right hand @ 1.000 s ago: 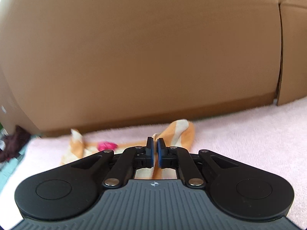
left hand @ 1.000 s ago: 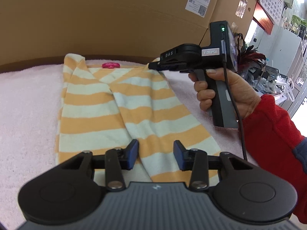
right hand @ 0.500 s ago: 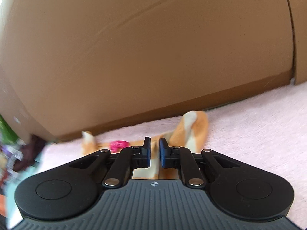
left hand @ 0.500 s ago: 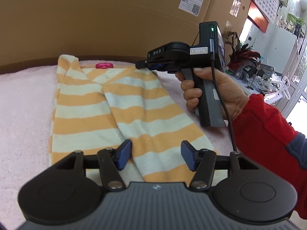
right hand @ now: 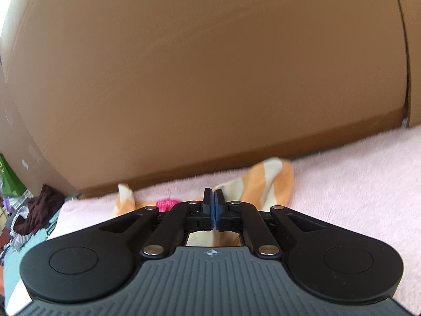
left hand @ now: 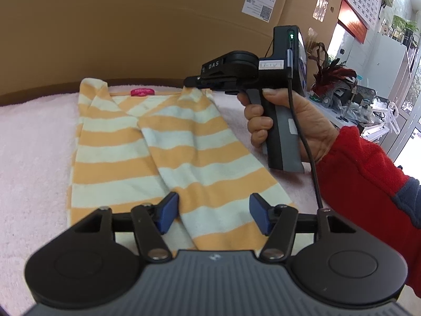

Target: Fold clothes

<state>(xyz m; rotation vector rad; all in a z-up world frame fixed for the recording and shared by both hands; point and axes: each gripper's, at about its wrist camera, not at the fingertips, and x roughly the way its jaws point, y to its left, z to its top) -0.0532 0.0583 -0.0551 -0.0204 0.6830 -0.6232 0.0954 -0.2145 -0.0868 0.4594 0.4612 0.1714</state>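
An orange-and-white striped garment lies flat on a pink fleecy cover, both sides folded in to the middle, with a pink label at its far collar. My left gripper hovers open over the near hem, nothing between its blue pads. A hand in a red sleeve holds my right gripper at the garment's far right corner, where the cloth bunches up to its tip. In the right wrist view the right gripper has its pads pressed together over the striped garment.
A tall cardboard wall stands right behind the far edge of the cover. Dark clothes are heaped off the cover's left side. Cluttered shelves and a plant are at the right.
My left jaws have spread wider over the near hem. The right jaws have closed fully, and the right gripper has dipped to the garment's far right corner.
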